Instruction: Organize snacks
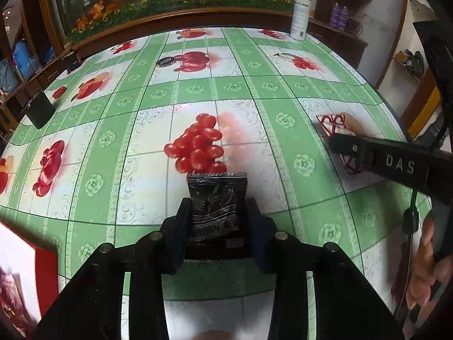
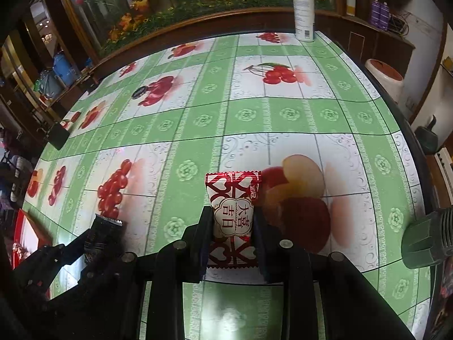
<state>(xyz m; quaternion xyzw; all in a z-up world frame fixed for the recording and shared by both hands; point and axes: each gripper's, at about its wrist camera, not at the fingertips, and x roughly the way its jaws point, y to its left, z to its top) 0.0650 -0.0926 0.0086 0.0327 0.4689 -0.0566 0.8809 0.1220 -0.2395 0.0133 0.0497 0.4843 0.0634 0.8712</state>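
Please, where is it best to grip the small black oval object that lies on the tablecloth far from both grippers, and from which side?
The small black oval object lies flat beside a printed red fruit, away from the white spray bottle. It looks low and thin, so probably come from above and pinch across its short width. Its thickness cannot be judged. Both grippers are occupied: left holds the black snack packet, right the red and white candy packet.

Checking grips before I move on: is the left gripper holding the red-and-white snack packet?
No, the left gripper is shut on a black snack packet; the red-and-white packet sits in the right gripper.
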